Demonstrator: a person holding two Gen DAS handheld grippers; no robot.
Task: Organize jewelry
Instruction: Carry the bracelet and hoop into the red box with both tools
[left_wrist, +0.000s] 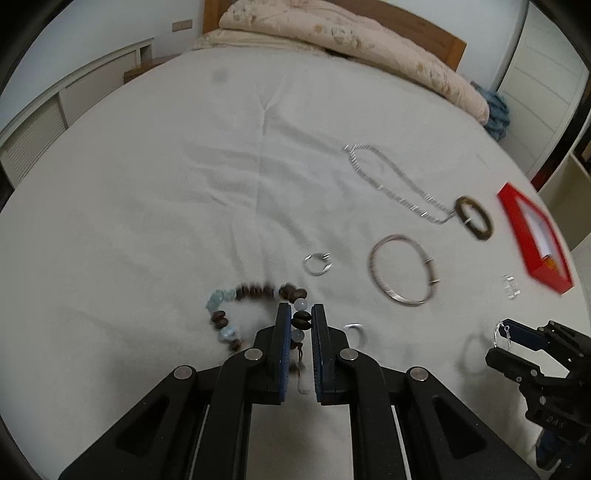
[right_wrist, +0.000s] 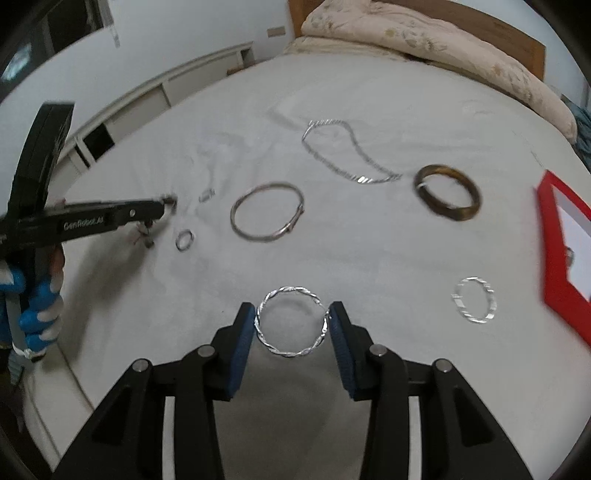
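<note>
My left gripper (left_wrist: 301, 314) is shut on a bead bracelet (left_wrist: 255, 295) of brown and pale blue beads, which trails to the left over the white bed sheet (left_wrist: 166, 184). My right gripper (right_wrist: 291, 314) is shut on a twisted silver bangle (right_wrist: 291, 321), its fingers pressing the ring's two sides. On the sheet lie a silver bangle (right_wrist: 267, 212), a brown bangle (right_wrist: 447, 197), a silver chain necklace (right_wrist: 343, 151), a second twisted silver ring (right_wrist: 474, 301) and two small silver rings (left_wrist: 317, 264) (right_wrist: 184, 240). A red jewelry box (right_wrist: 561, 251) sits at the right.
A folded beige quilt (left_wrist: 351, 40) lies at the head of the bed by a wooden headboard (left_wrist: 436, 33). White cabinets (left_wrist: 74, 96) line the left wall. The bed's edge is close on the right, beyond the red box.
</note>
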